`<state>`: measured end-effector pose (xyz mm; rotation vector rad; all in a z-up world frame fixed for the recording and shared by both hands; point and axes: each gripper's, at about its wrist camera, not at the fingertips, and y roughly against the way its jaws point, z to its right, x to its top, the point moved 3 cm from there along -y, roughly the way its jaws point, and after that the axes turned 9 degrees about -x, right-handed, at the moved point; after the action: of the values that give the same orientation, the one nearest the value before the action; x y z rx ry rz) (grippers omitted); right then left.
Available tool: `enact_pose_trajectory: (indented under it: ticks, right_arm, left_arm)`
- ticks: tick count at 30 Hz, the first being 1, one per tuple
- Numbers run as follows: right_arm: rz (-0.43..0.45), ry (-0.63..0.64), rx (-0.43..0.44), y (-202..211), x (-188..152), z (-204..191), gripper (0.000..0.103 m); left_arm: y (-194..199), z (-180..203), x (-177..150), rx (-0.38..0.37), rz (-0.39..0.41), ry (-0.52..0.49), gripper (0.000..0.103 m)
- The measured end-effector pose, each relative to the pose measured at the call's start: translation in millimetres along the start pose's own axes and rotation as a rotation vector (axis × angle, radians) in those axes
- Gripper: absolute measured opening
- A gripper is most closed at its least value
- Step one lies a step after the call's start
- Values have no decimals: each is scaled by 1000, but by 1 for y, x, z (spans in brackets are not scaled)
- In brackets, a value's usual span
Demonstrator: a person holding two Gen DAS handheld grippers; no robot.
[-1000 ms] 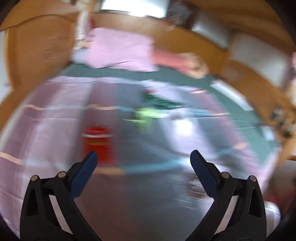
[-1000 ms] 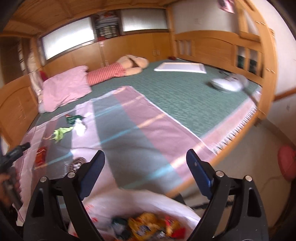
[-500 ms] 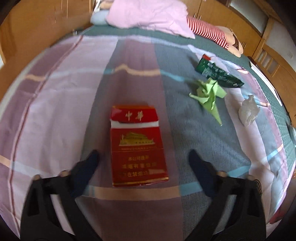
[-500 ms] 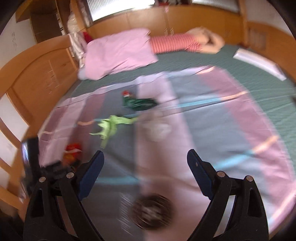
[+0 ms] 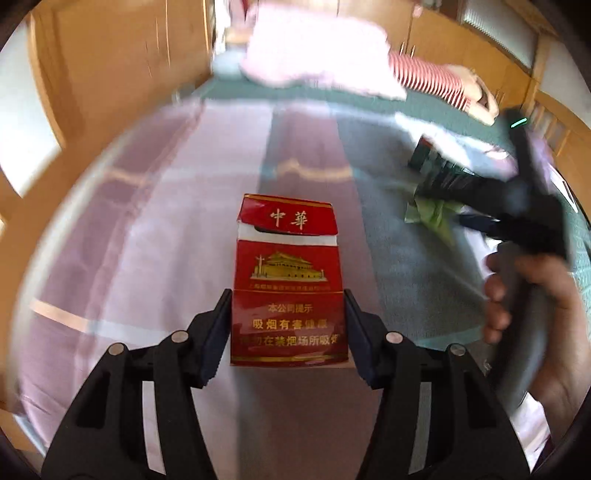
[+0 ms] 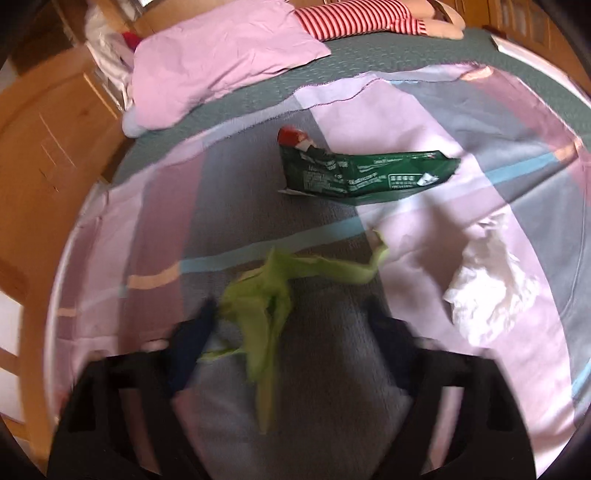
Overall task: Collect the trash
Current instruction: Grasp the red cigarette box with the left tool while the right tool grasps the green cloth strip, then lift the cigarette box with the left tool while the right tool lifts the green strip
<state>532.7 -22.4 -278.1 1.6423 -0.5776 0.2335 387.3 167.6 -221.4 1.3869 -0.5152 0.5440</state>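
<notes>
A red cigarette pack (image 5: 286, 273) lies on the striped blanket (image 5: 166, 229). My left gripper (image 5: 287, 299) has its jaws closing on the pack's lower half, and both pads touch its sides. A crumpled light-green paper (image 6: 266, 295) lies between the blurred fingers of my right gripper (image 6: 291, 310). Those jaws are closing too; the left finger is near the paper and the right finger stands clear of it. In the left wrist view a hand (image 5: 535, 295) holds the right tool over the green paper (image 5: 428, 214).
A torn dark-green snack wrapper (image 6: 362, 173) lies beyond the green paper, and a crumpled white tissue (image 6: 491, 295) lies to its right. A pink pillow (image 6: 221, 62) and a striped plush toy (image 6: 362, 18) are at the bed's head. A wooden bed frame (image 6: 48, 147) borders the left.
My left gripper came down onto the cigarette pack and its jaws narrowed onto it. My right gripper swung from the trash bag across the bed to the green paper, and its jaws narrowed.
</notes>
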Motion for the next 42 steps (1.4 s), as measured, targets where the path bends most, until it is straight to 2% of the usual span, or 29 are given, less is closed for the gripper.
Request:
enact_pose_trajectory:
  ticks: [1, 2, 4, 7, 13, 20, 28, 37, 42]
  right_arm:
    - [-8, 6, 6, 0, -4, 0, 30]
    - [-7, 9, 2, 2, -8, 1, 26]
    - [7, 27, -19, 12, -17, 5, 24]
    - [22, 70, -6, 37, -34, 14, 24]
    - [41, 218, 23, 110, -90, 39, 24]
    - [77, 355, -52, 167, -144, 57, 24]
    - [85, 383, -100, 193, -184, 58, 24]
    - [234, 315, -87, 237, -212, 37, 24]
    - [308, 320, -119, 253, -215, 31, 24]
  left_arm:
    - [11, 0, 1, 6, 30, -6, 58]
    - [24, 0, 3, 11, 64, -6, 58]
    - [45, -1, 5, 15, 116, 12, 58]
    - [75, 3, 1, 0, 190, 62, 58]
    - [115, 31, -21, 5, 291, -8, 58]
    - [127, 49, -51, -28, 272, -34, 58]
    - [132, 41, -69, -14, 253, -34, 58]
    - [152, 27, -76, 3, 295, -8, 58]
    - [164, 24, -77, 10, 323, -13, 58]
